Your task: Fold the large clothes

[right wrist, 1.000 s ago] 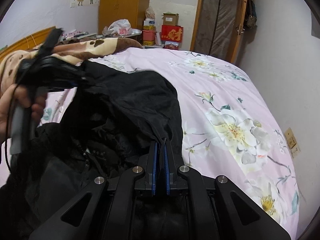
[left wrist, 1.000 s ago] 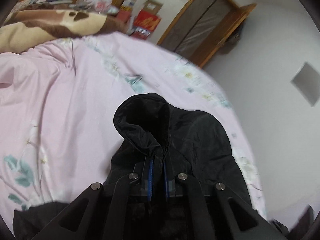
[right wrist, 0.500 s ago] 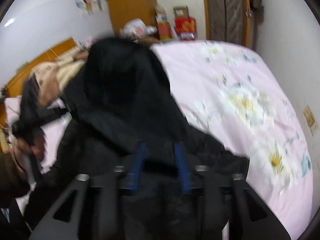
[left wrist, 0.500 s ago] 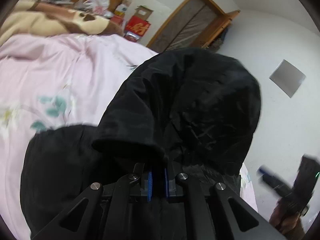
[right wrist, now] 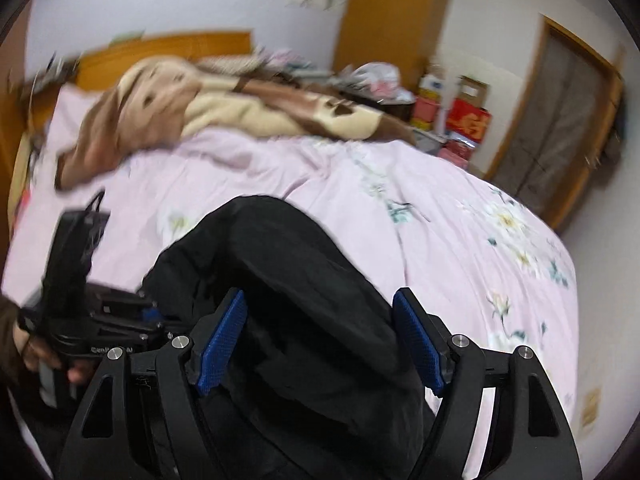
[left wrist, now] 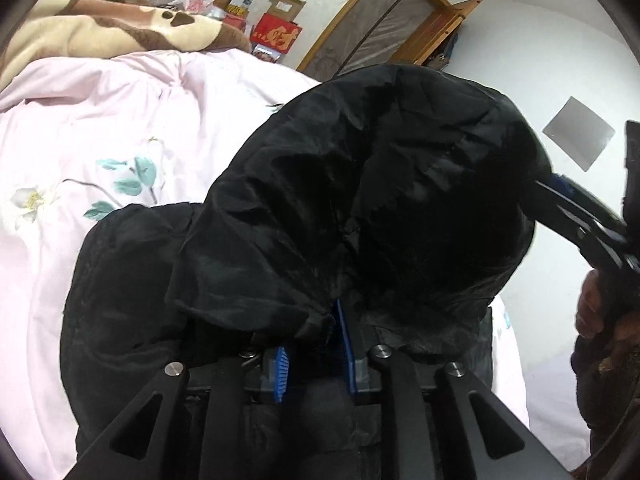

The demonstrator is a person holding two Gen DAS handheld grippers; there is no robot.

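Black hooded jacket [left wrist: 360, 200] heaped on the pink floral bedspread [left wrist: 100, 128], both claws letting go.

Left gripper [left wrist: 312, 344]: blue pads a little apart and opening, a fold of the jacket's hem between them, draped over the left pad; cannot tell whether the fabric is pinched or only resting there. Right gripper [right wrist: 320, 344]: spread wide and opening further, pads clear of the cloth, jacket bulk lying between and below them, nothing gripped. Seen from the right wrist: other gripper low at left in a hand [right wrist: 44, 356], beside the jacket. Brown and cream blanket [right wrist: 224, 108] bunched near the wooden headboard [right wrist: 168, 44]; red boxes [right wrist: 468, 120] beside the door [right wrist: 560, 116].
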